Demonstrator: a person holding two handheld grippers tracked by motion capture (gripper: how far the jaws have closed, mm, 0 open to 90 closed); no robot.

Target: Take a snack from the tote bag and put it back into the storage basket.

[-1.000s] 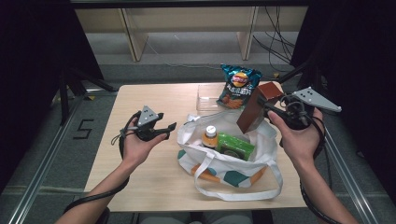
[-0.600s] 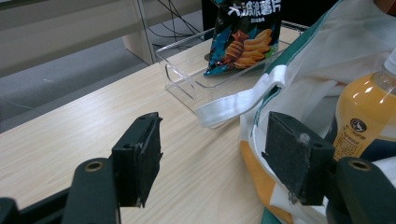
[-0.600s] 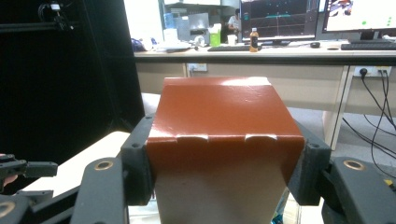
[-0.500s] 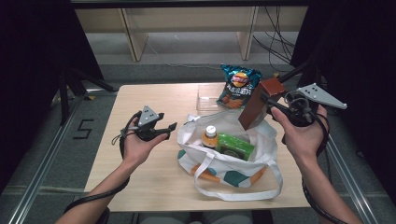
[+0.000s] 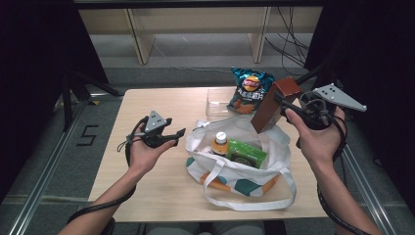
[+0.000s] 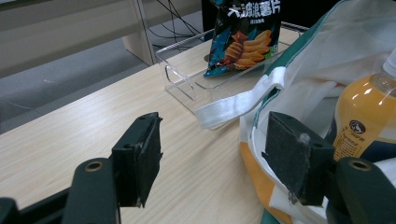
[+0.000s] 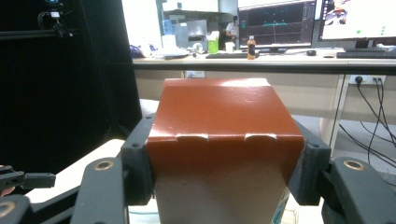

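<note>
Even overhead light, dark surroundings
</note>
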